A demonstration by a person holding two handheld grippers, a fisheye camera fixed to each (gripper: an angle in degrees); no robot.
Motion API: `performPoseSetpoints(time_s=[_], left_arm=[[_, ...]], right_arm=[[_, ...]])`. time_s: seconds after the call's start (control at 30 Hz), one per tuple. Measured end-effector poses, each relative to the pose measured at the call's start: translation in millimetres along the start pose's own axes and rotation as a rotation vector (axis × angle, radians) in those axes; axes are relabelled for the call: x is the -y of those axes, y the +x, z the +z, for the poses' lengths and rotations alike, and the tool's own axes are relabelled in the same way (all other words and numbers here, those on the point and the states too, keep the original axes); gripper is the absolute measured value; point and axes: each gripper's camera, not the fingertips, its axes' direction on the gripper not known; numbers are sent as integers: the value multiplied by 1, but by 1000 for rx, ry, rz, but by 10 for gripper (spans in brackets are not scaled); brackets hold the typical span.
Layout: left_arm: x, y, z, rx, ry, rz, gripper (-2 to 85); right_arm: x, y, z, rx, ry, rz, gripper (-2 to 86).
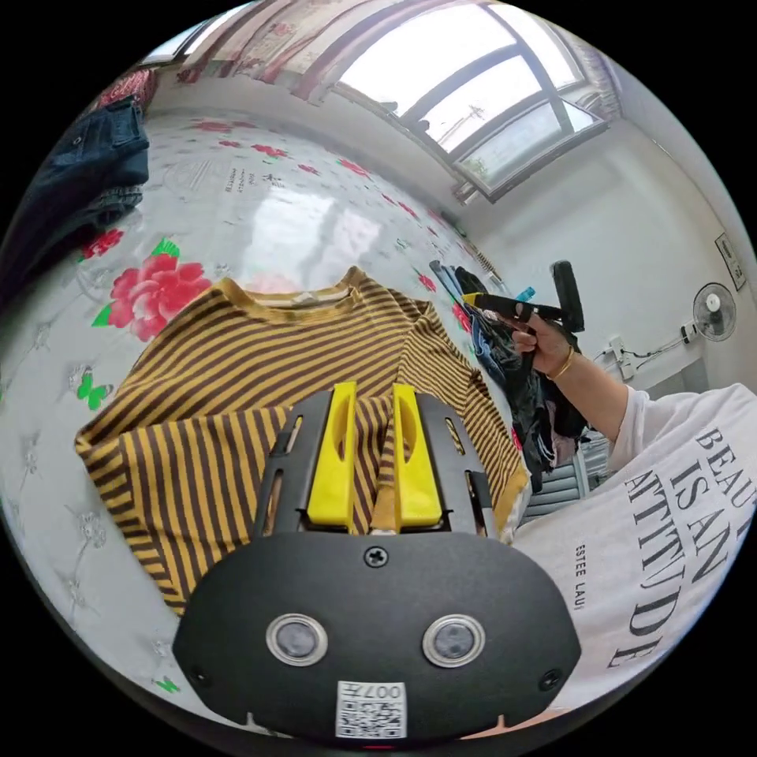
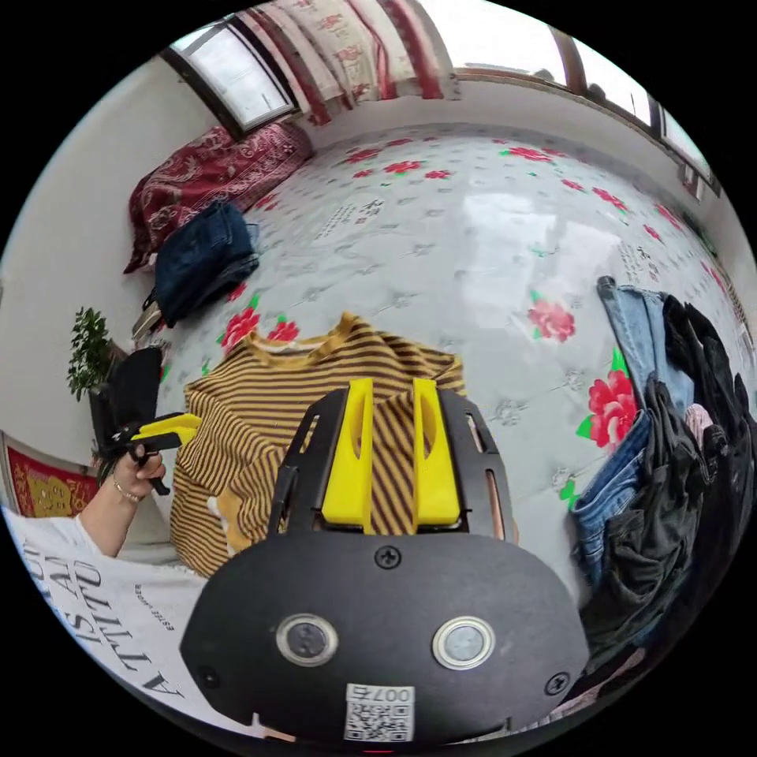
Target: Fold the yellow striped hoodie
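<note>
Nearby, both grippers, left gripper and right gripper, jaws apart, above the striped hoodie, bare floral sheet beyond its collar edge.

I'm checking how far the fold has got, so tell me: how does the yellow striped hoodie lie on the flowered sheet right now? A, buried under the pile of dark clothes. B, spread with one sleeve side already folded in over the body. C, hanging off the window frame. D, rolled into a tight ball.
B: the yellow striped hoodie lies flat on the flowered sheet, with a flap folded across its body.
</note>
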Motion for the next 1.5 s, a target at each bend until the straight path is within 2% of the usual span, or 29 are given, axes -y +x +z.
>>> performPoseSetpoints(time_s=[0.1, 0.23, 0.27, 0.3, 0.4, 0.43, 0.5, 0.57, 0.67, 0.83, 1.1, 1.3, 1.5], left_arm=[[54, 1, 51, 50, -14, 12, 67], [82, -13, 99, 176, -77, -51, 51], [81, -20, 110, 250, -113, -90, 32], [76, -22, 110, 250, -76, -81, 4], [65, -17, 111, 272, -30, -66, -6], [65, -14, 112, 282, -29, -58, -7], [69, -3, 119, 315, -39, -63, -8], [73, 1, 121, 311, -49, -99, -8], [66, 19, 97, 308, -12, -115, -6], [-8, 59, 26, 313, 68, -134, 29], [-233, 116, -64, 527, 0, -451, 77], [-336, 135, -71, 567, -34, -611, 111], [-361, 132, -45, 472, -100, -581, 142]], right_arm=[[41, 4, 42, -68, -77, 2, 23], [59, -2, 85, -164, -162, -61, 16], [55, -8, 88, -195, -127, -134, 12], [49, -13, 88, -242, -104, -201, 8], [43, -10, 86, -340, -56, -258, 1], [45, -5, 86, -342, -60, -238, 0], [56, 28, 77, -272, -41, -57, -1], [64, 50, 67, -133, -45, 86, -2], [53, 50, 27, -82, 84, 89, -2], [-9, 41, -21, 96, 91, 55, -2], [-199, 46, -61, 135, -112, 103, 13], [-290, 62, -85, 41, -210, 158, 27], [-320, 71, -78, 67, -270, 175, 43]])
